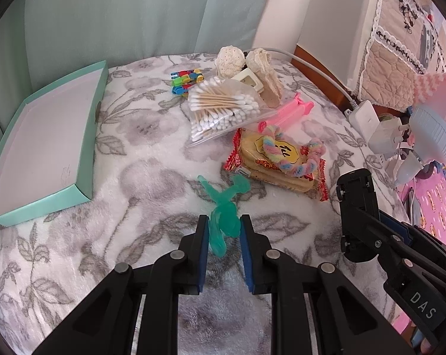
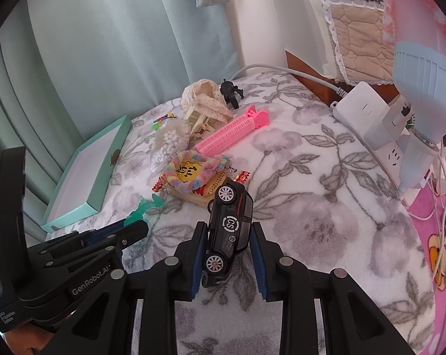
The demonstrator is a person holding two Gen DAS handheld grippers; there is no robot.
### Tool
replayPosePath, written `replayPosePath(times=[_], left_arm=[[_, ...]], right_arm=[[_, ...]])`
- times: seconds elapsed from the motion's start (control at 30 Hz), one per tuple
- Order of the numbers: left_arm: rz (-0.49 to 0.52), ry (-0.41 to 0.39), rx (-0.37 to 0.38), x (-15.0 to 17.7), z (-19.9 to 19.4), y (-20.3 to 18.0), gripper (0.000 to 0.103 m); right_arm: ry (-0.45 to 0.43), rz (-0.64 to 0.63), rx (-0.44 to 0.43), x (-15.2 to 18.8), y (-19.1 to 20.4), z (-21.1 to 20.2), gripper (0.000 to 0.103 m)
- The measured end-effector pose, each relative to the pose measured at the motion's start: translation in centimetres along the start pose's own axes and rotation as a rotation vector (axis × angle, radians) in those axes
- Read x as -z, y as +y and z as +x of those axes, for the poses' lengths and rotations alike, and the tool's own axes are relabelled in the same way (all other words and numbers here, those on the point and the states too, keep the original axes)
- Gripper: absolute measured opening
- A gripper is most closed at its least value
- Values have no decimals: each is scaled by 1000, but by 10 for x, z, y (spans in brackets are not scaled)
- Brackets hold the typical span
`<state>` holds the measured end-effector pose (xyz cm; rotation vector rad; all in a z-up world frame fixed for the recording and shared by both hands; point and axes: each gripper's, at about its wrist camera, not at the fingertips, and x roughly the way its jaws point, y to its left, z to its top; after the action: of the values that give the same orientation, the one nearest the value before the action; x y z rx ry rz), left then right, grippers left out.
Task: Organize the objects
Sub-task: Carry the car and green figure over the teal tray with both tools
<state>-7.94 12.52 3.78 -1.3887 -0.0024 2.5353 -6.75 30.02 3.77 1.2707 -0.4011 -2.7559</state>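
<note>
Between the two blue pads of the left gripper (image 1: 224,226), seen from the left wrist, one translucent green toy figure (image 1: 224,210) lies on the floral blanket (image 1: 140,177). Both pads press its flanks, so the tool is clenched on the figure. Ahead and to the left of the fingers sits one teal box (image 1: 83,190), open, its white interior bare. Ahead and slightly right lies one red-wrapped biscuit packet (image 1: 274,174) with one pastel rope ring (image 1: 285,155) on top of it. Beyond these: one clear bag of cotton swabs (image 1: 220,109), one pink clip (image 1: 285,111), one cluster of small coloured blocks (image 1: 186,80), and two cream lace pieces (image 1: 230,60) at the far edge. To the right, the right gripper (image 1: 357,222) holds one black toy car (image 1: 356,186), seen underside-on.

Directly ahead in the right wrist view, the right gripper (image 2: 228,233) has the black toy car (image 2: 229,230) between its fingers, nose tilted down, with two white wheels showing. The left pad touches the car; whether the right pad touches it cannot be told. Just beyond the car lie the biscuit packet (image 2: 206,196) and the rope ring (image 2: 193,174). Farther ahead are the pink clip (image 2: 232,131) and one small black figurine (image 2: 230,90). To the left, the left gripper (image 2: 128,224) meets the green toy figure (image 2: 143,207), and the teal box (image 2: 101,189) lies beyond it. Far right stands one white power strip (image 2: 368,111).
</note>
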Motion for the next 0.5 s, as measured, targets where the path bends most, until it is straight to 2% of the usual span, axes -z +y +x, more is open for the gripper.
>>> replayPosePath(times=[0.23,0.5], left_arm=[[-26,-71,18,-7,-27,9,21],[-109,-157,27,-17,-59,37,21]], right_arm=[[-27,-36,-4,-7,15,-11,31],[-43,-109,-17,-21,42,-20,31]])
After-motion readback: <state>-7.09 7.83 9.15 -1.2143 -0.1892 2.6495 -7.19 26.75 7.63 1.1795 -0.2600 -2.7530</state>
